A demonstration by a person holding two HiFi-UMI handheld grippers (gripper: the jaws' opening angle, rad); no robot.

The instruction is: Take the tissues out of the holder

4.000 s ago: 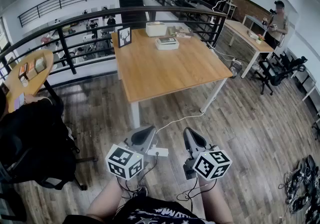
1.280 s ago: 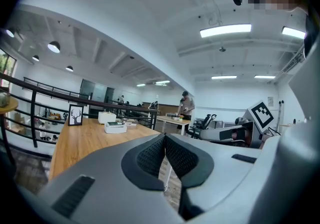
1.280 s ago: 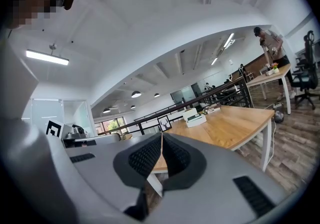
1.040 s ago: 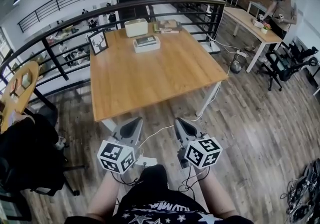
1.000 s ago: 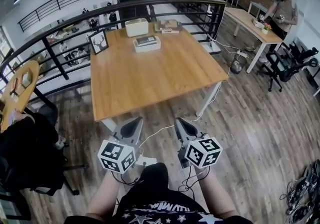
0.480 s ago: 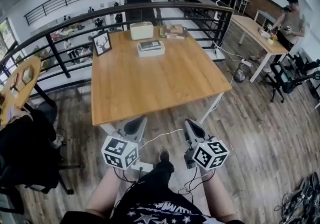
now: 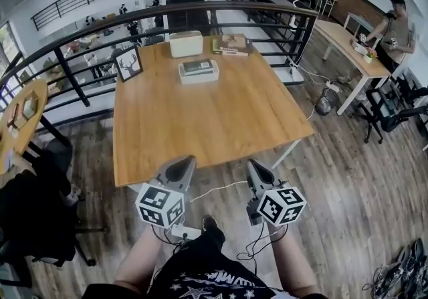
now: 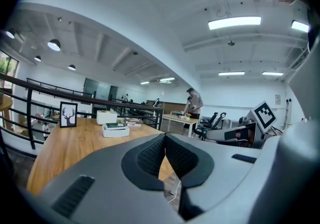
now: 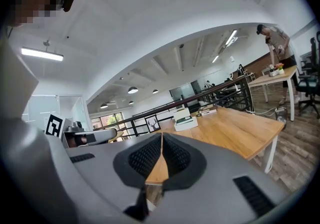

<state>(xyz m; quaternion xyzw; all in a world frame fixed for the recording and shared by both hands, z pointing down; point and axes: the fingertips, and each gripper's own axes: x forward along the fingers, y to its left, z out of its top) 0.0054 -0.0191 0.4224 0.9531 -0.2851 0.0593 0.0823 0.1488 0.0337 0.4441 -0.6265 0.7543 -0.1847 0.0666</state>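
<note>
Head view: the left tool and the right tool are held side by side at the near edge of the light wooden rectangular bench, both pointing across it. At the bench's far end stands a tall white rectangular box. Just in front of it lies a low white box with a dark green top. Which of the two is the tissue holder cannot be told. Both are well apart from the tools. A black-framed deer picture stands near the far left corner.

Left gripper view: the tool's jaws are clenched pad to pad, with nothing between them. Both white boxes lie far ahead, to the left.

Right gripper view: the jaws are likewise clenched and empty. The boxes sit far ahead on the bench.
</note>
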